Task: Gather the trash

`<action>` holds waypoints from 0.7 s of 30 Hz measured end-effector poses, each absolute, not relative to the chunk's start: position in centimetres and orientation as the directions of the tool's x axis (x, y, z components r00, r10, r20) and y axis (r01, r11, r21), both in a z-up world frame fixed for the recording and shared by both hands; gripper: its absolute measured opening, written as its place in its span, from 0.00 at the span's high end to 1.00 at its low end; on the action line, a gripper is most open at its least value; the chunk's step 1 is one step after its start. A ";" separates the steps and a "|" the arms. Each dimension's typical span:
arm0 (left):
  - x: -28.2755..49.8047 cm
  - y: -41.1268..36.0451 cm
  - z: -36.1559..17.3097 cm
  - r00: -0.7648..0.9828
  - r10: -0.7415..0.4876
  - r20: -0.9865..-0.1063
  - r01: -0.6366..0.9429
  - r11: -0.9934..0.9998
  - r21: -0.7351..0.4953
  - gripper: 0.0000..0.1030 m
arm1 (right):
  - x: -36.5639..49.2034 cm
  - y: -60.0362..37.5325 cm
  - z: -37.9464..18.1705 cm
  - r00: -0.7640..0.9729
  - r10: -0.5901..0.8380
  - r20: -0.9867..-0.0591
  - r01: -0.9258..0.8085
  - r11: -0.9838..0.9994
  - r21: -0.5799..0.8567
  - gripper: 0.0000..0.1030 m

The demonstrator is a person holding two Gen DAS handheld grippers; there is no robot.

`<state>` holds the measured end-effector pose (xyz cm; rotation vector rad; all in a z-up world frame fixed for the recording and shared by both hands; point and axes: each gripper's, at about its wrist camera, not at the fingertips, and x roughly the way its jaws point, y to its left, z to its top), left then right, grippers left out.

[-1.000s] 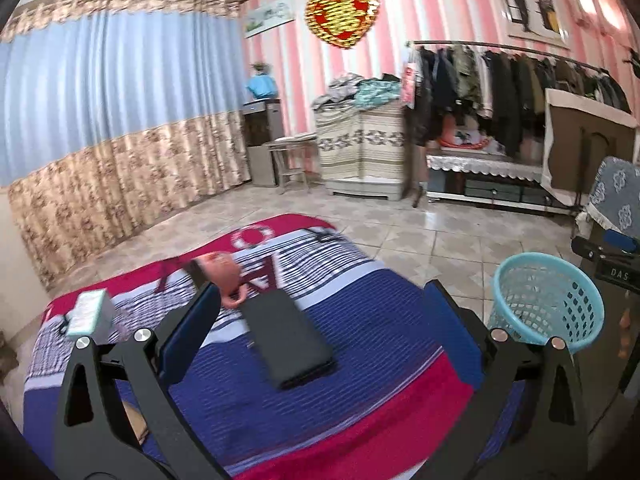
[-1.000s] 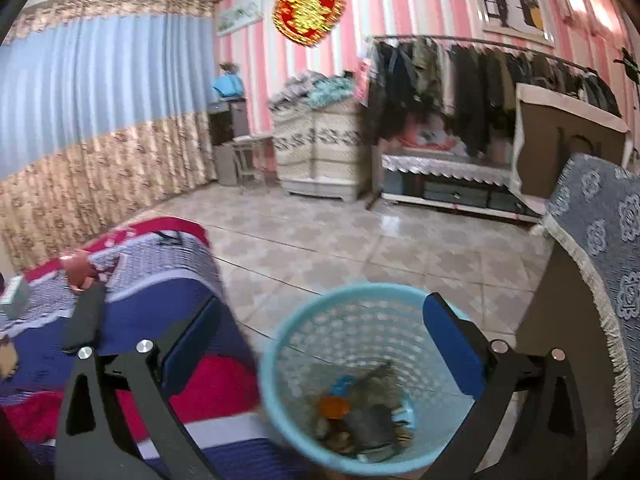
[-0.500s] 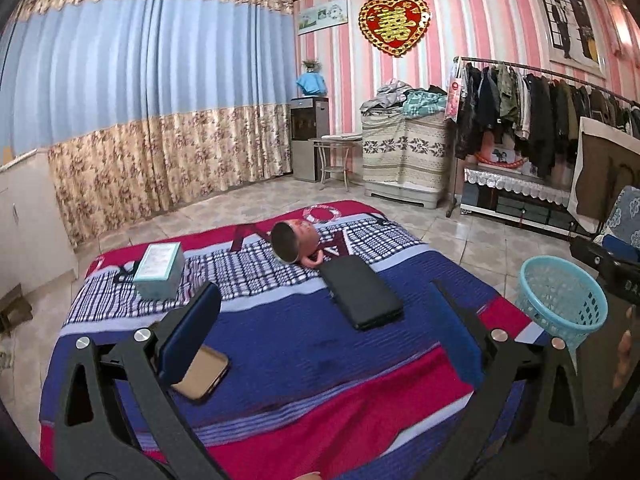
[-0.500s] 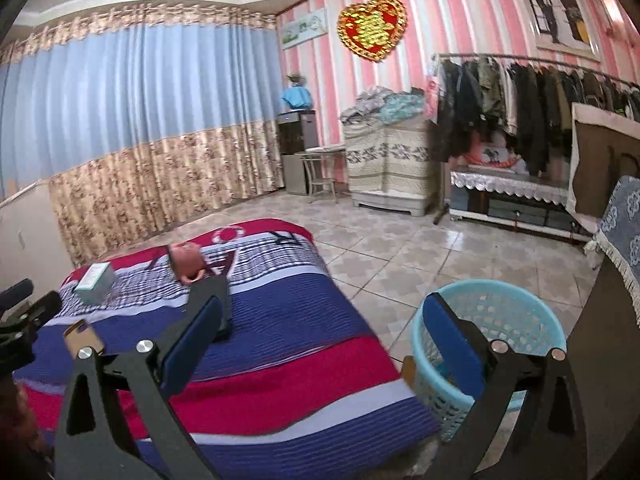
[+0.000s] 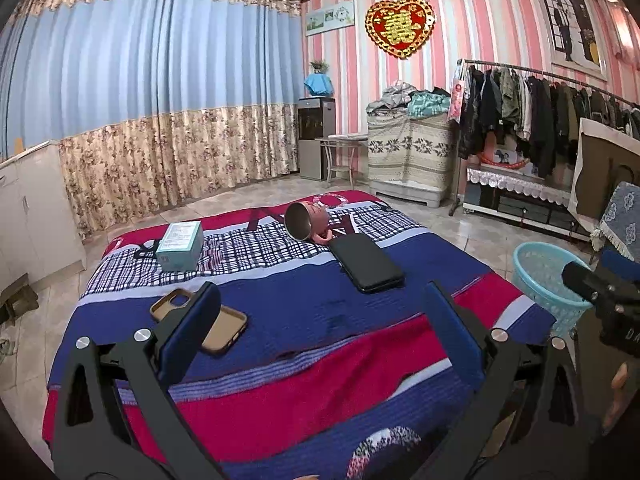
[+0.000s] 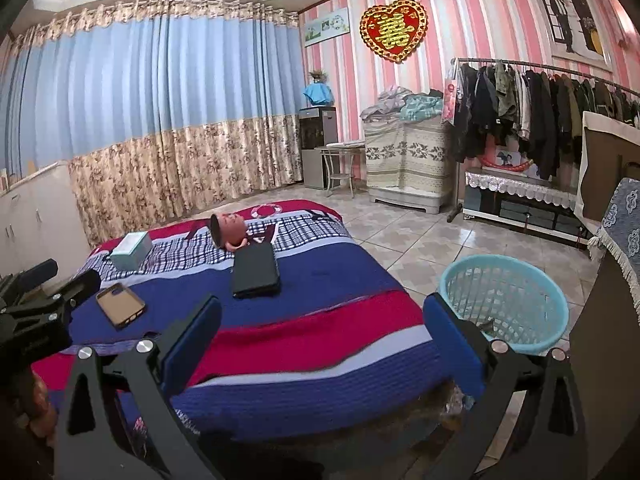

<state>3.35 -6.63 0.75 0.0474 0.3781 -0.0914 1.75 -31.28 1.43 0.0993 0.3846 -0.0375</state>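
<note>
A light blue mesh basket stands on the tiled floor right of a low table covered by a striped cloth; the left wrist view has the basket at far right. On the cloth lie a tipped pink mug, a black case, a teal box and a tan phone case. My left gripper is open above the cloth's near part, holding nothing. My right gripper is open over the cloth's right edge, beside the basket, also with nothing in it.
White cabinets line the left wall beneath long curtains. A clothes rack, a draped cabinet and a small metal stand fill the back. A blue patterned cover hangs at far right.
Both grippers pulled back and up from close range: the right one left the basket's mouth, the left one drew away from the black case. More of the table and room shows now.
</note>
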 end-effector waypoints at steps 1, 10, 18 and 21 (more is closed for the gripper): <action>2.9 -6.6 0.6 0.926 -0.079 -0.370 0.097 0.995 0.031 0.05 | 1.4 -31.0 1.3 0.926 -0.017 -0.378 0.054 0.995 0.087 0.04; 1.0 -5.3 -0.2 0.911 -0.115 -0.396 0.122 0.993 -0.009 0.05 | -0.3 -28.7 1.4 0.930 -0.005 -0.367 0.029 0.998 0.060 0.04; 0.4 -3.5 0.3 0.914 -0.102 -0.393 0.094 0.995 -0.038 0.05 | -1.1 -27.2 2.2 0.936 0.003 -0.353 0.010 0.999 0.036 0.04; 0.3 -3.0 0.5 0.921 -0.095 -0.379 0.084 0.995 -0.046 0.05 | -1.2 -27.0 2.4 0.939 0.008 -0.343 0.006 0.999 0.040 0.04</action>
